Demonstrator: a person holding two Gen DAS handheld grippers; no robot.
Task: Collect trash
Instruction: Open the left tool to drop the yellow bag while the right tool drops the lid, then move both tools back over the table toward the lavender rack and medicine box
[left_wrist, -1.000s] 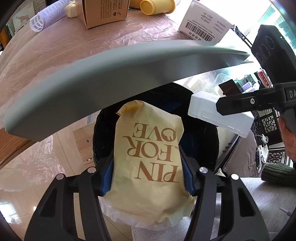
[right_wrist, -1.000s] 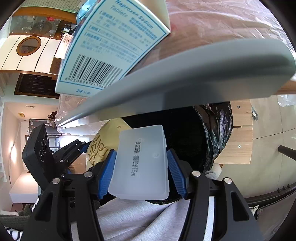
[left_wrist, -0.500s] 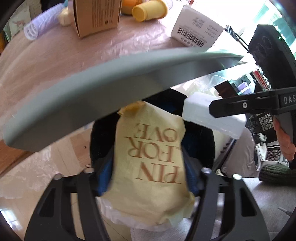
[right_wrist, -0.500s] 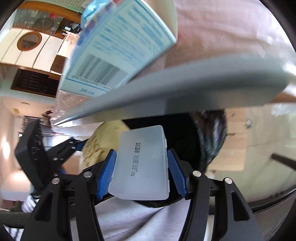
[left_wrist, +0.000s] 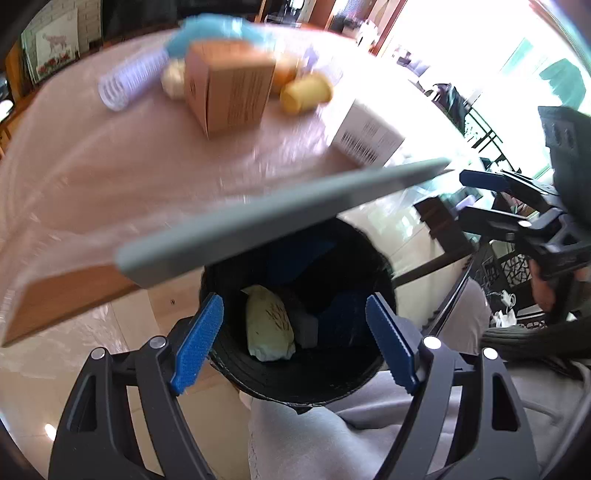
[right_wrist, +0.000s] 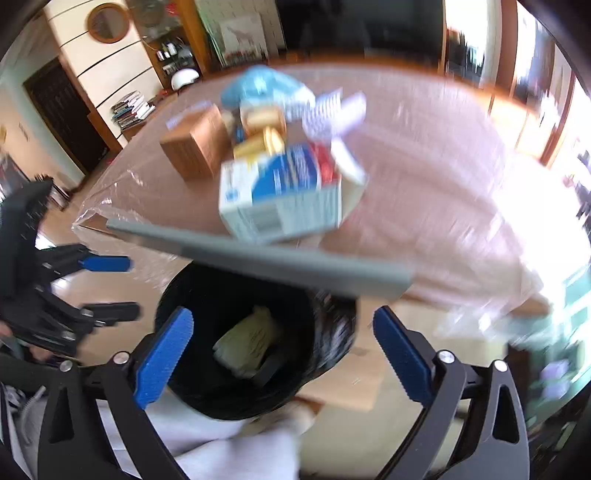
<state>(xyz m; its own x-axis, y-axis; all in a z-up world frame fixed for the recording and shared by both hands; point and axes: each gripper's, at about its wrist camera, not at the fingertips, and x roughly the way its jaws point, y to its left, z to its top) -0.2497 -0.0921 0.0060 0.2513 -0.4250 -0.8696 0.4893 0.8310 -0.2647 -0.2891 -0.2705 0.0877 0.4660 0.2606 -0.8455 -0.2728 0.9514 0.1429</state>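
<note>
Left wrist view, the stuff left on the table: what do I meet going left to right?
White hair roller → brown cardboard box → yellow cup on its side → white barcoded box at the table's edge. The blue item and pale lump behind the box overlap too much to place.

Left gripper (left_wrist: 293, 341) over black-lined bin (left_wrist: 365, 380), blue pads wide apart, nothing between; jaws just been opening. Yellowish paper bag (left_wrist: 269, 326) lies inside bin, pale object just beside it, possibly plastic box — too dark to tell. Grey lid (left_wrist: 266, 221) tilted above bin mouth. Right gripper (left_wrist: 476, 197) at right edge, fingers spread, empty. Table (left_wrist: 110, 177) beyond, blurred: brown carton (left_wrist: 229, 88), yellow cup (left_wrist: 304, 92), white barcoded box (left_wrist: 365, 133), lilac roller (left_wrist: 129, 83).
</note>
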